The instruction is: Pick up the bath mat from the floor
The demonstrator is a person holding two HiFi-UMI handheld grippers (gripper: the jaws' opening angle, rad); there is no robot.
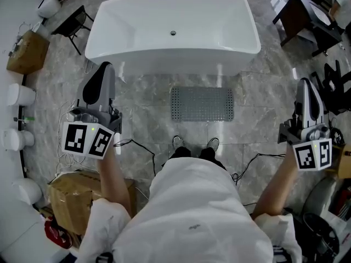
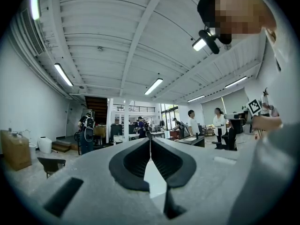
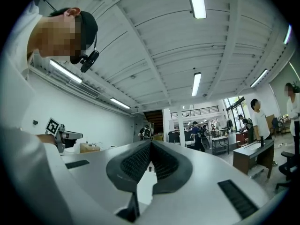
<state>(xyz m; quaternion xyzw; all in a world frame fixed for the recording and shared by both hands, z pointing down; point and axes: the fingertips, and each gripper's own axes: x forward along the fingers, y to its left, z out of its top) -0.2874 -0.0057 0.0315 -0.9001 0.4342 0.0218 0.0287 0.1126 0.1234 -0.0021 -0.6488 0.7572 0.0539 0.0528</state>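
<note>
A grey rectangular bath mat [image 1: 202, 104] lies flat on the marble floor, just in front of the white bathtub [image 1: 173, 32] and ahead of the person's shoes. My left gripper [image 1: 104, 70] is held up at the left, pointing upward, well left of the mat, shut with nothing between its tips. My right gripper [image 1: 305, 86] is raised at the right, also shut and empty, well right of the mat. In both gripper views the jaws meet at the tips, left gripper [image 2: 150, 142] and right gripper [image 3: 151, 143], and face the ceiling and the room.
A cardboard box [image 1: 74, 199] sits at the lower left beside cables on the floor. White round containers [image 1: 21, 95] line the left wall. A dark desk and chair [image 1: 301, 18] stand at the upper right. Several people stand in the far room.
</note>
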